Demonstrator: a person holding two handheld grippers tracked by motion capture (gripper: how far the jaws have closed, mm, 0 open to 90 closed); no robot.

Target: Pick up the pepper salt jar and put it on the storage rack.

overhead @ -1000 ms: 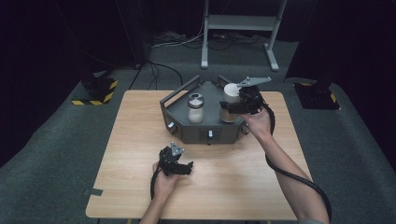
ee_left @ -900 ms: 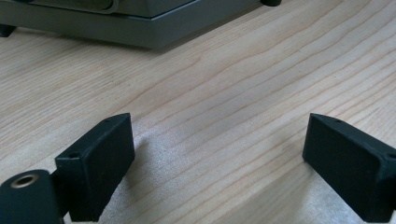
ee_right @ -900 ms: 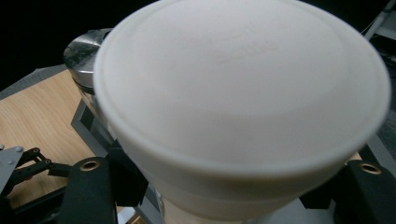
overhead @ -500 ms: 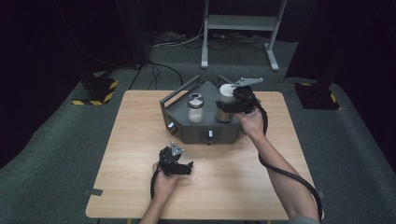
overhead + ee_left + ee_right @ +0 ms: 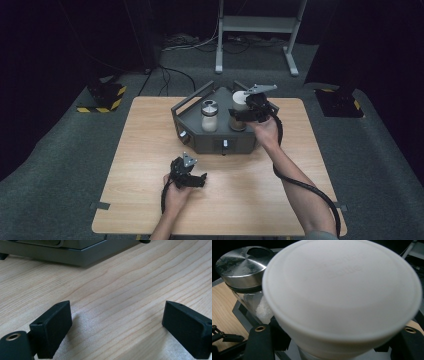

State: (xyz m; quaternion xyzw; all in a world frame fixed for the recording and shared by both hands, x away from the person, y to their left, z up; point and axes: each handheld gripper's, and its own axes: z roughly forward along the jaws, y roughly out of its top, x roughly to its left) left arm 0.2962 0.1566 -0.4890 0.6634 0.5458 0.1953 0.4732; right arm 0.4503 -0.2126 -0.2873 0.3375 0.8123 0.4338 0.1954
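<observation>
Gripping the white-lidded jar (image 5: 239,104) is where the work stands: the right gripper (image 5: 237,116) has its jaws clamped on the jar's body just below the lid, one jaw on each side, as the right gripper view shows with the white lid (image 5: 342,290) looming directly above the jaws. The jar sits at the gripper's tips, over the top deck of the grey rack (image 5: 215,142), and whether its base rests on the deck or hangs just clear of it I cannot tell. Just beside the held jar, on the side away from the right hand, stands a glass shaker (image 5: 209,116) with a steel cap (image 5: 242,263) and white grains inside; it is upright on the rack and untouched.

The left gripper (image 5: 199,179) lies low over the bench (image 5: 250,190), its jaws apart with only bare wood between them, the rack's front edge (image 5: 75,257) ahead of it and well apart from both jars.

By my reading, the grasp is made and the carry is the part left: the jar has either to settle into its place on the rack and be let go, or to come away from it. The idle hand has no share in this step yet.
</observation>
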